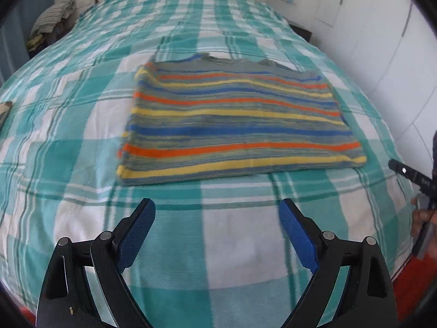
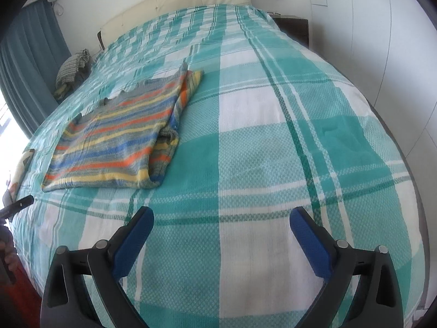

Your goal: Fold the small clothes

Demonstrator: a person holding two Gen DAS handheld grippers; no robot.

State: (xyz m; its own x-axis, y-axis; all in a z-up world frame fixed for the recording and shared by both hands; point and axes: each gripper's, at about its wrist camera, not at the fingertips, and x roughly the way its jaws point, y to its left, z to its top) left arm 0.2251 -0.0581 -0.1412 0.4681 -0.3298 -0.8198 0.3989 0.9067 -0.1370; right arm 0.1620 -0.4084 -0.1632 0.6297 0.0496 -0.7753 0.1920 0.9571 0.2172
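Observation:
A small striped sweater in grey, orange, yellow and blue lies flat on the bed, folded into a rough rectangle. In the right wrist view the same sweater sits at the left, its right side folded over with a sleeve sticking out beyond. My left gripper hovers open over the bedspread just short of the sweater's near hem, nothing between its blue pads. My right gripper is open too, over bare bedspread to the right of the sweater, empty. Its finger tip shows at the right edge of the left wrist view.
The bed carries a teal and white checked cover. A pile of other clothes lies at its far left corner. A cream headboard, a dark nightstand and white cupboard doors stand beyond. A hand holds the right gripper.

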